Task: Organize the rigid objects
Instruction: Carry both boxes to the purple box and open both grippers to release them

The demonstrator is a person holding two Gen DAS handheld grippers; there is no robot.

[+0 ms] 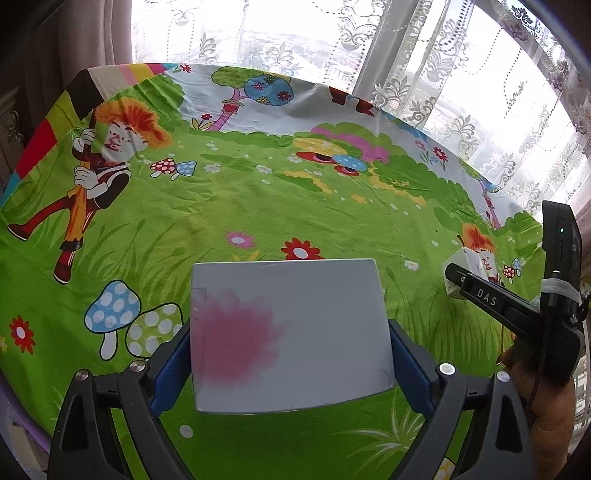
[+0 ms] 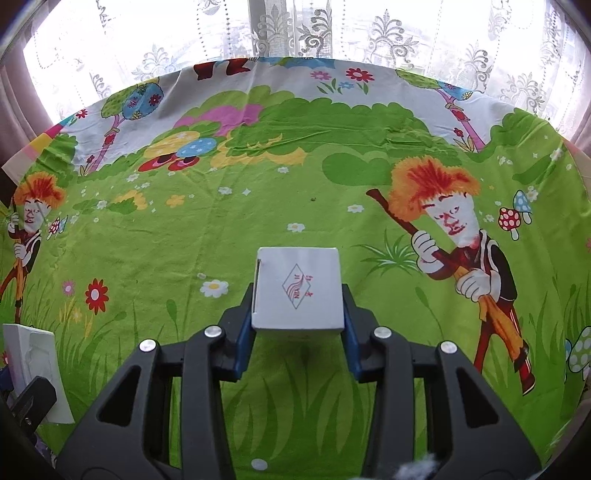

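Note:
A flat grey-white box (image 1: 295,332) with a pink blotch on its top fills the lower middle of the left wrist view. My left gripper (image 1: 290,334) is shut on it, with the blue pads (image 1: 173,354) pressing on both sides. The same box shows at the lower left edge of the right wrist view (image 2: 33,365). A small white box (image 2: 299,288) with a red diamond logo sits on the cloth. My right gripper (image 2: 299,295) is shut on it, its blue pads against both side walls. From the left wrist, that small box (image 1: 463,262) shows behind the right gripper's black finger (image 1: 484,297).
A bright green cartoon tablecloth (image 2: 221,229) covers the round table. Lace curtains (image 2: 295,33) and a bright window stand just beyond its far edge. A dark curtain (image 1: 74,44) hangs at the far left. A person's hand (image 1: 546,398) holds the right gripper's handle.

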